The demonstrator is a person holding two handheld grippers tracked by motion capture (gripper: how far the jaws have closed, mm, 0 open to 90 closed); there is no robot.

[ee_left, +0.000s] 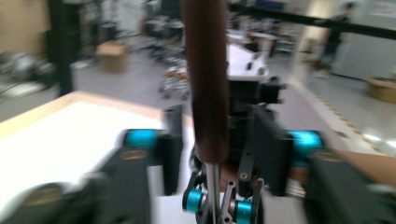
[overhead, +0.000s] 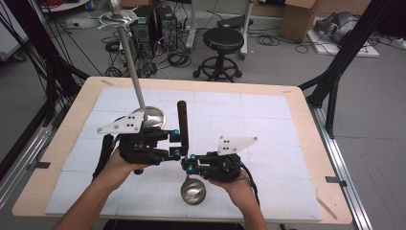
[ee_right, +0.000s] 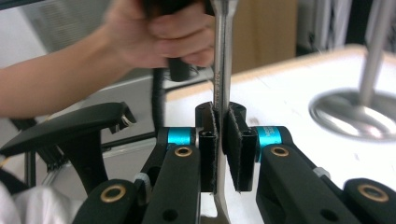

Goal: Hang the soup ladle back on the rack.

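Left gripper view blurred, so we cannot tell whether the left gripper (overhead: 176, 142) touches the steel ladle's brown handle (overhead: 183, 124) at frame centre. Right gripper (ee_right: 223, 140) clenched on its metal shaft (ee_right: 222, 70).

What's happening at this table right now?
A person with a gripper in each hand is handling a ladle. The right gripper is clamped on its metal shaft, bowl toward the person. The left gripper has its open jaws either side of the brown handle. A metal stand sits on the table behind.
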